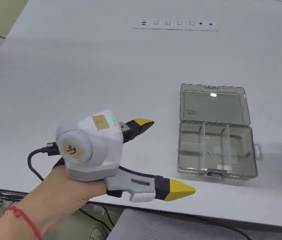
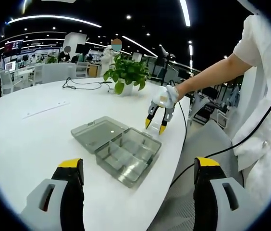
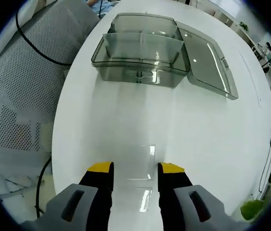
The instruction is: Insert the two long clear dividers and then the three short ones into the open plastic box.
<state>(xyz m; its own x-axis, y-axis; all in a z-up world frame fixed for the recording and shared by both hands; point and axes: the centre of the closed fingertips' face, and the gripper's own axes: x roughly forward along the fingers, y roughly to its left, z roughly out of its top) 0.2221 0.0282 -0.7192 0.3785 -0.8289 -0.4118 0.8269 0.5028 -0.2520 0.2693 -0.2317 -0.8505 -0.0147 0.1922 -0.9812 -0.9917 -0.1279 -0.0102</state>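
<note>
Left gripper [image 1: 162, 155] first: stands wide open, yellow tips far apart, grips nothing, hangs just above the white table [image 1: 81, 75] near its front edge, carried by a hand [image 1: 56, 197] with a red string [image 1: 23, 220] on the wrist and a black cable [image 1: 35, 159] at the back. Points toward the box [image 1: 216, 175], well apart from it. Right gripper [image 3: 135, 167] next: stands open too, but more narrowly, tips side by side with a moderate gap, aimed down at the table. Between and just beyond those tips, on the table, faint clear flat pieces [image 3: 142, 180]; outlines too weak to count them or to tell if the tips touch them. Seen from the left gripper view, hovers near the far side of the box, held by an arm in a short white sleeve. As for the box: rests on the table near the front edge, grey and see-through, lid [image 1: 213, 104] opened fully and laid back behind the base. Inside the base, upright clear walls [image 1: 224, 142], splitting the space into compartments; exact number hard to read. Farther back on the table, a white power strip [image 1: 176, 23]. Beyond the table in the left gripper view, a green plant [image 2: 126, 72]; beside the table in the right gripper view, a grey mesh chair [image 3: 20, 106].
</note>
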